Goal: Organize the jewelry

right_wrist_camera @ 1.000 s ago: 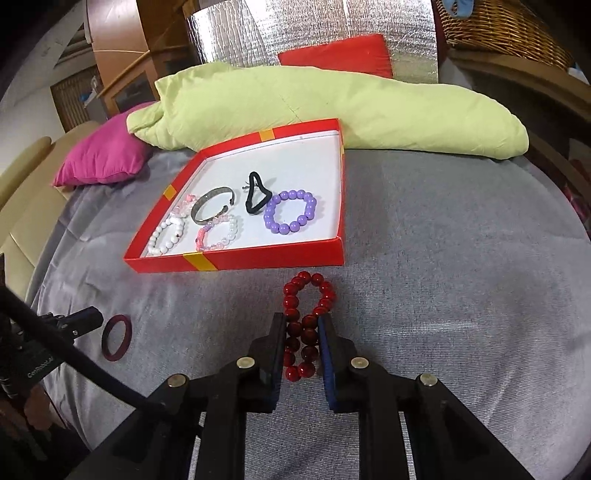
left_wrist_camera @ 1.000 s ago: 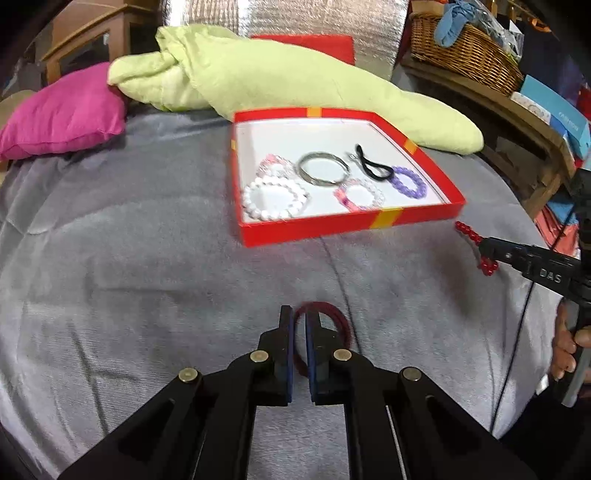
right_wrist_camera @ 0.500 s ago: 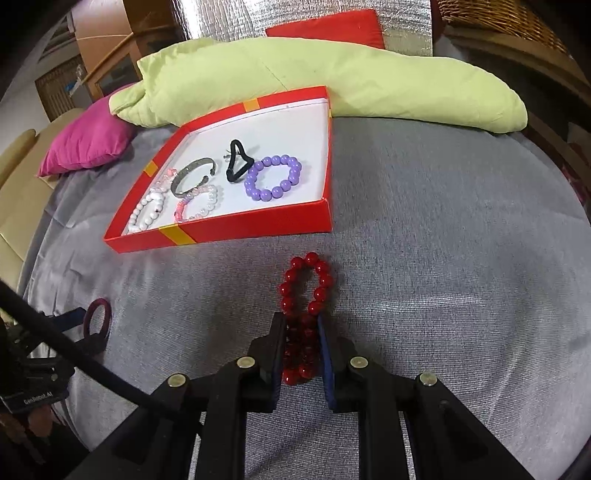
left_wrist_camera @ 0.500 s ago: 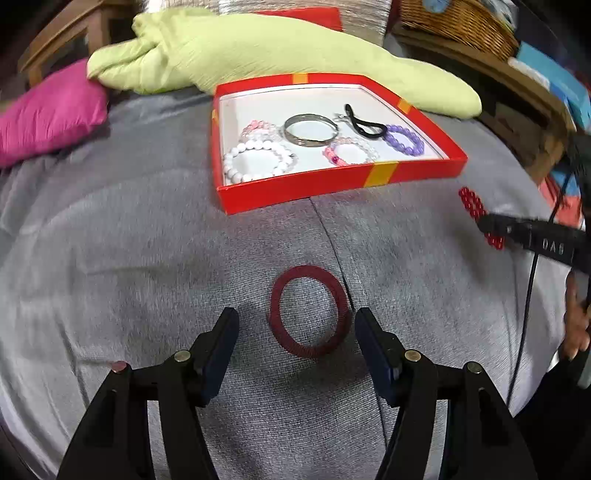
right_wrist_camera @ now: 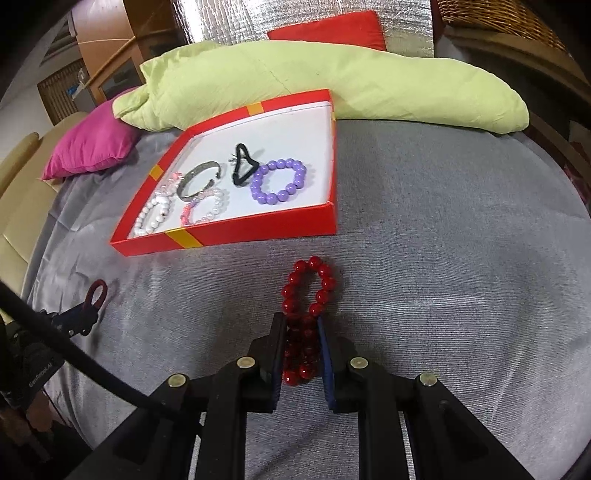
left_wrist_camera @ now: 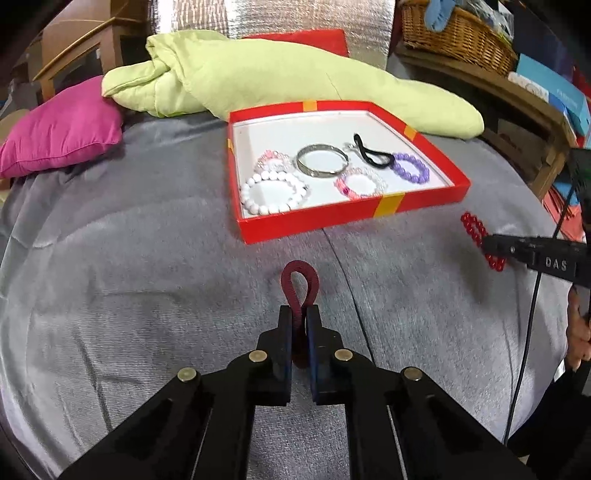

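My left gripper [left_wrist_camera: 300, 314] is shut on a dark red band [left_wrist_camera: 298, 263], which is squeezed into a narrow upright loop just above the grey cloth. My right gripper [right_wrist_camera: 301, 323] is shut on a red bead bracelet [right_wrist_camera: 327, 283] whose free end pokes out past the fingertips. Beyond both stands an open red box [left_wrist_camera: 332, 218] with a white floor. It holds a white bead bracelet [left_wrist_camera: 273, 194], a silver bangle [left_wrist_camera: 322, 162], a black hair tie [left_wrist_camera: 371, 155], a purple bead bracelet [left_wrist_camera: 410, 168] and pink ones. The right wrist view shows the left gripper [right_wrist_camera: 88, 314] low at the left.
A long green pillow [left_wrist_camera: 277, 77] lies behind the box and a pink cushion [left_wrist_camera: 62, 125] at the far left. A wooden shelf with a wicker basket [left_wrist_camera: 454, 33] runs along the right. A hand [left_wrist_camera: 578, 328] and a black cable sit at the right edge.
The left gripper opened wide around the dark red band lying flat on the cloth, then shut on it again, pinching it into a loop. The right gripper kept its hold on the red beads.
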